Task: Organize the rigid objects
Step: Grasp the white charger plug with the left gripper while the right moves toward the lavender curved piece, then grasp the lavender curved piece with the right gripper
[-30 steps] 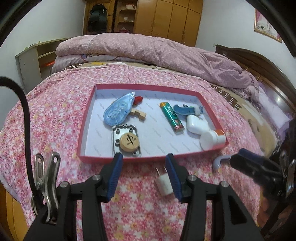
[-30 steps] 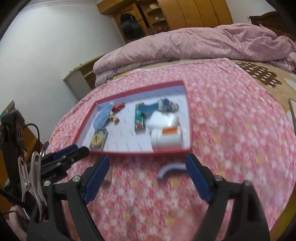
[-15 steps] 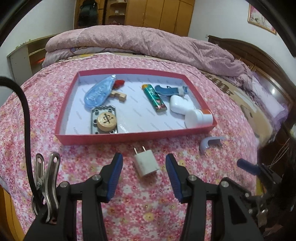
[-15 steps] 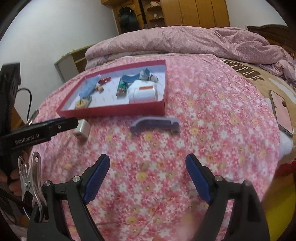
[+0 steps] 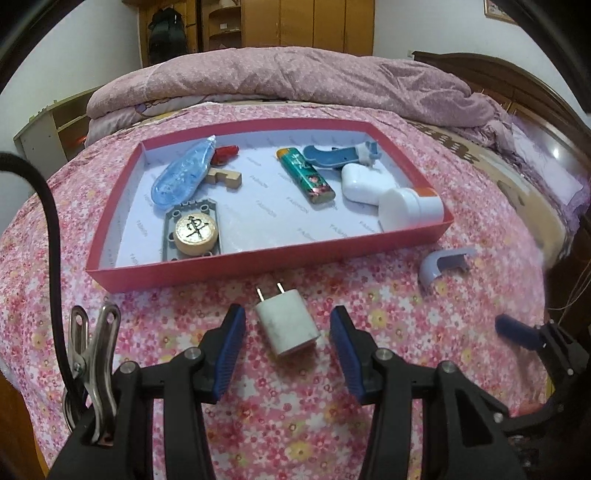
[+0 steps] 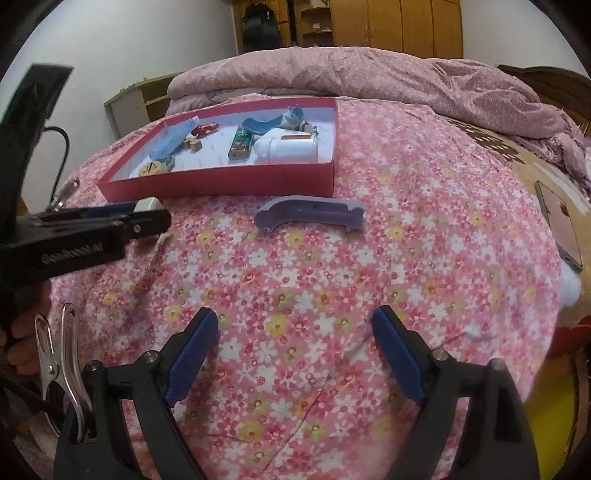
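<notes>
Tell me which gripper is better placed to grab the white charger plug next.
Left. The left gripper is open with the white charger plug between its fingers; the right gripper is open over bare bedspread, nearer the lilac handle.

The bed [image 5: 332,424] carries a pink floral bedspread [image 6: 332,280]. A rolled mauve quilt [image 5: 295,77] lies across its far end. A wooden wardrobe [image 5: 306,22] stands against the back wall [image 5: 92,44], which is white. A low shelf unit [image 5: 48,129] stands at left. A dark wooden headboard [image 5: 498,85] runs along the right.
</notes>
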The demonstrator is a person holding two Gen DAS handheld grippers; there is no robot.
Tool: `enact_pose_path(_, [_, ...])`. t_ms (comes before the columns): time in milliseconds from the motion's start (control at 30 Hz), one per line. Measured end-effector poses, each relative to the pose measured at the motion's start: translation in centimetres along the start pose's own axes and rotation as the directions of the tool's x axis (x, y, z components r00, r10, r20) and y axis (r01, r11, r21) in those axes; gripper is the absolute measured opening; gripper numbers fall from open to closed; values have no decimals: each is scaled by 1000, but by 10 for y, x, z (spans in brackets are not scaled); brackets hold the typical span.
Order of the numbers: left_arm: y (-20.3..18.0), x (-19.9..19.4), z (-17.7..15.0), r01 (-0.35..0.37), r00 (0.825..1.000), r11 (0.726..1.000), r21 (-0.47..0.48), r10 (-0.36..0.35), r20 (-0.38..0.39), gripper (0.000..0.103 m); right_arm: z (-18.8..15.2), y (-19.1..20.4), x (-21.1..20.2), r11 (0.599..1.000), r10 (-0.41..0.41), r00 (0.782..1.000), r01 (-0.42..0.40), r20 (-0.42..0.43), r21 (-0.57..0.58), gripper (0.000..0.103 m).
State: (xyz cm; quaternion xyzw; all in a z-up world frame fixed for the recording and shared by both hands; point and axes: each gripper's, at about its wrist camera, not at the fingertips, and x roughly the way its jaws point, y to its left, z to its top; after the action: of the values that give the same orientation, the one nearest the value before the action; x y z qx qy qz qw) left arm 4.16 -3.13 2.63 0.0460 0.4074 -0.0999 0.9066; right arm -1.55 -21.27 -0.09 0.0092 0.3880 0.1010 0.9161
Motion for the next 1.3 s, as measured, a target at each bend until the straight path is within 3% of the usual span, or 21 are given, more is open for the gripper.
enact_pose_path(200, [1,5,0,-32,999,999,1,32,-3,33,-1,1,1,1000,8,1000,-8,-1,-9,93])
enact_pose_path(400, [5,1,-3,-25,1000,1000,0,25,-2,33,-1,4,3,1000,1,1000,-1,-5,-22,95])
enact_pose_path(533, [15,-8,-6,-38,999,999,-16,38,17,33,-1,7,6,999,2,1000,-3,-17,-38,103])
enact_pose_path(667, [33,-14,-11,-63,998,997,-53,64,21,33,-1,15,9,997,-42,999,39,-29,-70,103])
enact_pose_path(933, [64,-19,-17,-57,998,988,-146,61,25,33,2,16,7,997,-43,999,41,-29,-65,101])
enact_pose_path(1133, [71,-20,-23,-39,999,986,-163,44,26,33,24,7,4,1000,-4,1000,4,12,-2,100])
enact_pose_path(1300, [73,-21,-25,-26,999,985,-171,31,26,33,42,-3,11,996,-58,997,56,45,62,100])
